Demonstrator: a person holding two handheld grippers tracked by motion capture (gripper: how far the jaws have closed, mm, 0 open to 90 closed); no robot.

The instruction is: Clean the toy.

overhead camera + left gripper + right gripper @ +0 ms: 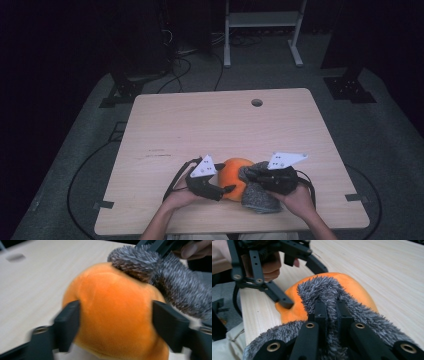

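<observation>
An orange plush ball [234, 171] rests near the front edge of the wooden table [200, 120]. A grey furry cover [259, 197] lies against its right side, and one flap of it is draped over the top of the ball [135, 262]. My left gripper [117, 322] has a jaw on each side of the ball, and one jaw dents the plush [287, 303]. My right gripper [332, 307] is shut on a fold of the grey fur [322, 290], which it holds over the ball. In the high view the left gripper [225, 187] and the right gripper [252, 175] flank the ball.
A round cable hole [256, 102] sits near the table's far edge. Behind the table stand a white frame [262, 20] and black stand feet [122, 92] with cables on the floor. The table's front edge runs just below my hands.
</observation>
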